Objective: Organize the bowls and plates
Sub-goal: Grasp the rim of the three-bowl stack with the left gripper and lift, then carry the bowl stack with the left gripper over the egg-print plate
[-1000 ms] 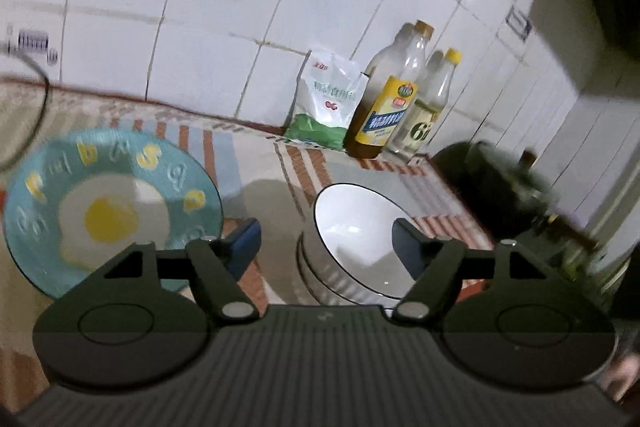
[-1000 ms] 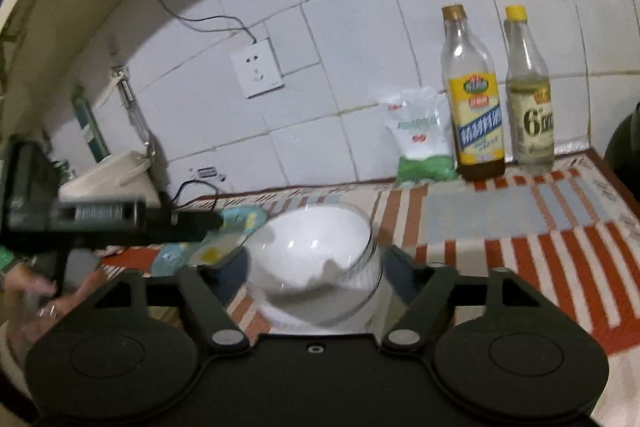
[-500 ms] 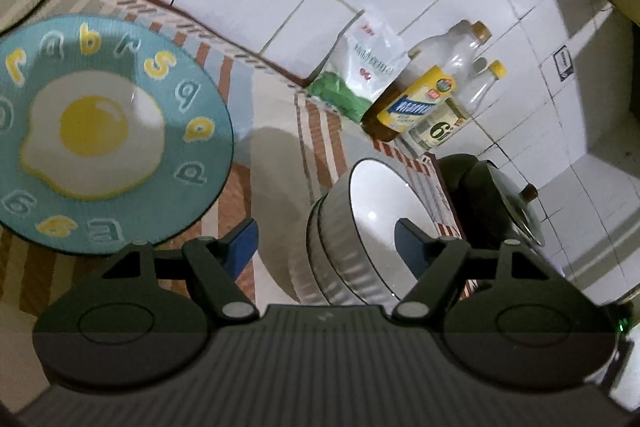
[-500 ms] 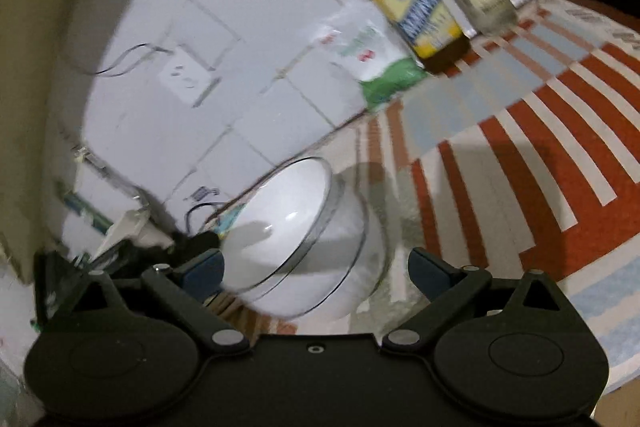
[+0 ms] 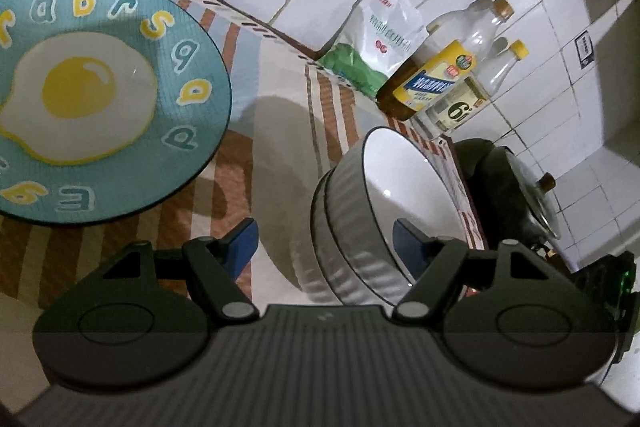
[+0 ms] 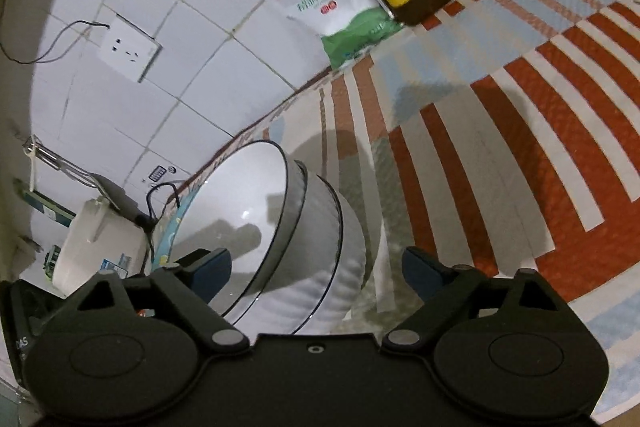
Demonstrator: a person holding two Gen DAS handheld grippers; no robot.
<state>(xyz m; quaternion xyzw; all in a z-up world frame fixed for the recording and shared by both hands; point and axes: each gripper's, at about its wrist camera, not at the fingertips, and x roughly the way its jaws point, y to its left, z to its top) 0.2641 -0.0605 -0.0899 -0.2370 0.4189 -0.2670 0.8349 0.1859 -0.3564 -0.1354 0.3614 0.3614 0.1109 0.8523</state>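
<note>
A stack of white ribbed bowls (image 5: pixel 352 223) with dark rims stands on the striped mat. It also shows in the right wrist view (image 6: pixel 288 247). My left gripper (image 5: pixel 326 239) is open, its fingers on either side of the stack's near wall and rim. My right gripper (image 6: pixel 316 269) is open and straddles the stack from the other side. A teal plate (image 5: pixel 100 99) with a fried-egg print and letters lies on the mat to the left of the bowls; its edge (image 6: pixel 170 235) peeks out behind the bowls in the right wrist view.
A white and green bag (image 5: pixel 372 43), an oil bottle (image 5: pixel 436 79) and a clear bottle (image 5: pixel 472 95) stand against the tiled wall. A dark pot (image 5: pixel 508 187) sits to the right. A white appliance (image 6: pixel 92 243) with a cord and a wall socket (image 6: pixel 128 49) are to the left.
Both grippers have rolled and moved in closer to the bowl stack, which now sits between each pair of fingers. The bowls and plate have stayed on the mat.
</note>
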